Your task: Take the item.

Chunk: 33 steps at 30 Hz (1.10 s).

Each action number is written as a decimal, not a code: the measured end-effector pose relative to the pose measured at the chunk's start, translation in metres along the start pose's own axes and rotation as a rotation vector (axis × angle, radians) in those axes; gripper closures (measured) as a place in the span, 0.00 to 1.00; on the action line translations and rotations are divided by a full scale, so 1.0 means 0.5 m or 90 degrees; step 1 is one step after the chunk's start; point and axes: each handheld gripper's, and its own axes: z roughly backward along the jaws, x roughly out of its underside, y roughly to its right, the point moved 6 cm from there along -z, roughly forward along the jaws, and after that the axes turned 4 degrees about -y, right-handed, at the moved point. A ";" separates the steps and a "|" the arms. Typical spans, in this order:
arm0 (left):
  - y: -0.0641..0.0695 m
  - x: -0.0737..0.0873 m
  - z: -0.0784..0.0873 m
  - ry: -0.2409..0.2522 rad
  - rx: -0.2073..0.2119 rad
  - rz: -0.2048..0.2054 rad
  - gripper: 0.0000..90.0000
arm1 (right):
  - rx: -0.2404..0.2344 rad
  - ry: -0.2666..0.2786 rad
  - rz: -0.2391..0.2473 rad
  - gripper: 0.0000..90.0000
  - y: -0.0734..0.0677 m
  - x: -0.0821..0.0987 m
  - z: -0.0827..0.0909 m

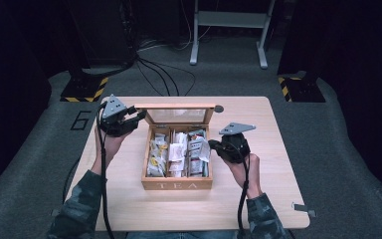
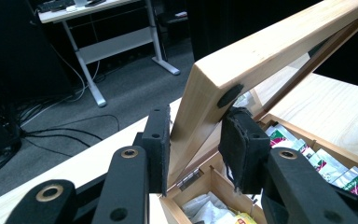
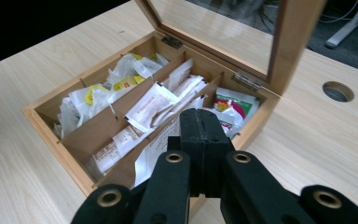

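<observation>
A wooden box marked TEA (image 1: 176, 185) sits mid-table, its three lanes packed with tea sachets. Its glass-paned lid (image 1: 179, 106) stands up at the back. My left gripper (image 1: 138, 117) is at the lid's left corner. In the left gripper view, the left gripper (image 2: 196, 140) is shut on the lid frame (image 2: 270, 51), with a pad pressed on each side. My right gripper (image 1: 211, 147) hovers over the box's right lane. In the right gripper view, the right gripper (image 3: 200, 135) is shut, pinching a white sachet (image 3: 151, 156) above the box (image 3: 51, 121).
A round hole (image 1: 219, 108) in the tabletop lies just behind the lid's right end. Bare wood lies left, right and in front of the box. Beyond the table are floor cables (image 1: 154, 69) and a white desk frame (image 1: 229, 30).
</observation>
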 end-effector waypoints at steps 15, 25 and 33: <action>0.002 0.000 0.001 0.000 0.002 0.001 0.70 | 0.053 0.013 -0.036 1.00 0.065 0.036 0.047; 0.002 0.001 0.001 0.002 0.002 0.004 0.70 | 0.100 -0.002 -0.056 1.00 0.112 0.070 0.070; 0.004 0.003 0.002 0.007 -0.001 0.005 0.70 | 0.126 -0.003 -0.097 1.00 0.161 0.104 0.078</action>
